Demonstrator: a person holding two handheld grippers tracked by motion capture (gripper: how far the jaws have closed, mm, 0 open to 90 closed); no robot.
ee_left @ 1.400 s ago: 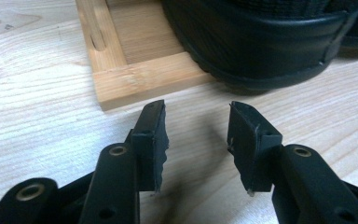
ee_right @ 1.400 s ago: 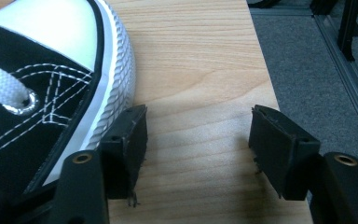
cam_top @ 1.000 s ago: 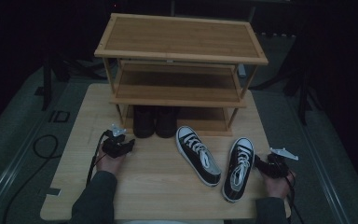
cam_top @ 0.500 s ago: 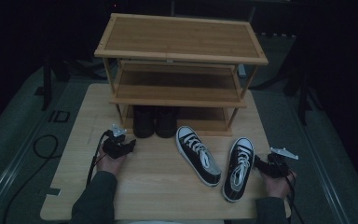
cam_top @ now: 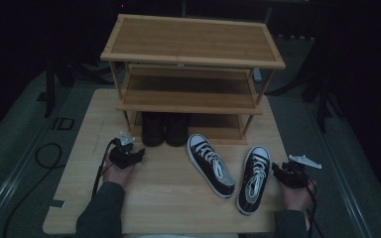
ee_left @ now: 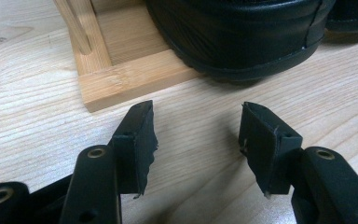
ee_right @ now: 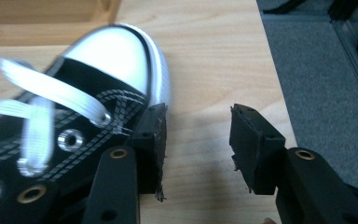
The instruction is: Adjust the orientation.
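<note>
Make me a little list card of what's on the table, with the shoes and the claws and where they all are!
table: light wood
shoe rack: wooden, three levels, at the far side of the table
dark shoes: a pair on the rack's bottom level, left part
left sneaker: black and white, on the table in front of the rack, toe toward it
right sneaker: same kind, lying to the right
left claw: open, holding nothing, near the dark shoes
right claw: open, holding nothing, just beside the right sneaker
</note>
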